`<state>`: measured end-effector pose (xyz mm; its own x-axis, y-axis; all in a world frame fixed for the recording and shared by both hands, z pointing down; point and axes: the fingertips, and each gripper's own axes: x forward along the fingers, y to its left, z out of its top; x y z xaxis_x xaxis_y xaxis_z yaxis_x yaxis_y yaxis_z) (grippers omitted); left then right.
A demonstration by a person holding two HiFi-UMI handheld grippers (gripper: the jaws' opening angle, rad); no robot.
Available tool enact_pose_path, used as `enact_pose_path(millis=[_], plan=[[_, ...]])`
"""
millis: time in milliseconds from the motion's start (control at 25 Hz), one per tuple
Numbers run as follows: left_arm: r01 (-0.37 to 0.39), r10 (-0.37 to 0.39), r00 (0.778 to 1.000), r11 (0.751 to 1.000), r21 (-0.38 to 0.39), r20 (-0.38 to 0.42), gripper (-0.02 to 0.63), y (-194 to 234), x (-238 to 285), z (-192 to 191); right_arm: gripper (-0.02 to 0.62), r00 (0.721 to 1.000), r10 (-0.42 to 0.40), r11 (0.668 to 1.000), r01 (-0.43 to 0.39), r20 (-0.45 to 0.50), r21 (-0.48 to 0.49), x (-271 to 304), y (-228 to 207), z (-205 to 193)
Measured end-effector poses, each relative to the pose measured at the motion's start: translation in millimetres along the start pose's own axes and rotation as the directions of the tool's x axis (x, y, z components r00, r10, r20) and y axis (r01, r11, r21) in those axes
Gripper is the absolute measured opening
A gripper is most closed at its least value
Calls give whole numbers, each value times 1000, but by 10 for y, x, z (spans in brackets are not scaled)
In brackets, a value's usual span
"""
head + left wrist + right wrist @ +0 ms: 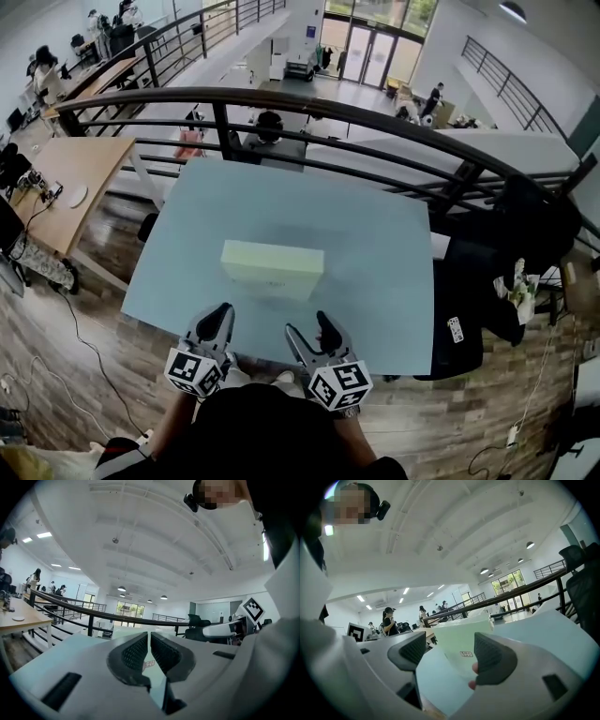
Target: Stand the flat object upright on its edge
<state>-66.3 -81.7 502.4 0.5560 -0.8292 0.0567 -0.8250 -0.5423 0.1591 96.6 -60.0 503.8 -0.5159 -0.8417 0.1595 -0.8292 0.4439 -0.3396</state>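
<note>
At the near edge of the tabletop (384, 234) we hold both claws. The left claw (223, 311) is pressed together on nothing, and the right claw (309, 328) is spread and empty. Just beyond them the pale green flat box (273, 267) lies on its broad face, apart from both, long side toward us. Bare tabletop surrounds it, widest far and right. Past the far edge runs a dark railing (375, 116).

The small label (466, 654) on the pale box (459, 637) is too small to read.
</note>
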Motion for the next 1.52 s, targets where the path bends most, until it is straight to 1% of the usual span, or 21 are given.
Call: enact_pose_path(millis=[120,240,320,440,640,760,840,960,1080,1280,1440,1520], plan=[[-22,22,1000,1000,-22,9,8,-8,-50,-7,308,1000,10,1000,-10,10,14,-46,62,1],[-22,23,1000,999,-28,14,3,-37,-70,-1,283,1000,13,1000,-13,16,23,-79,79,5],[-16,17,1000,1000,-17,20,3,-54,-84,27,268,1000,9,999,-10,28,32,-110,77,37],[-16,15,999,1000,16,42,3,-83,-105,108,228,998,1,999,-3,56,40,-179,64,132],[7,-8,998,1000,18,70,3,-182,-85,283,128,996,-16,999,13,89,37,-245,34,258],[-4,-2,994,999,52,111,2,-234,-91,435,45,994,-29,999,26,101,26,-261,44,307],[-13,2,990,997,83,139,2,-266,-110,522,9,994,-28,999,26,108,18,-258,67,321],[-29,6,986,991,134,164,2,-300,-129,602,8,994,-19,1000,19,111,0,-244,121,346],[-32,11,988,990,138,153,2,-300,-119,650,8,994,-13,999,18,108,-41,-214,191,393],[-6,-7,985,997,78,172,2,-335,-120,850,8,994,7,995,4,108,-95,-183,330,489],[24,-27,989,999,21,144,2,-345,-103,845,8,994,4,996,6,113,-87,-175,353,519],[25,-26,991,1000,6,131,2,-348,-97,819,8,993,0,997,9,115,-78,-184,346,539]])
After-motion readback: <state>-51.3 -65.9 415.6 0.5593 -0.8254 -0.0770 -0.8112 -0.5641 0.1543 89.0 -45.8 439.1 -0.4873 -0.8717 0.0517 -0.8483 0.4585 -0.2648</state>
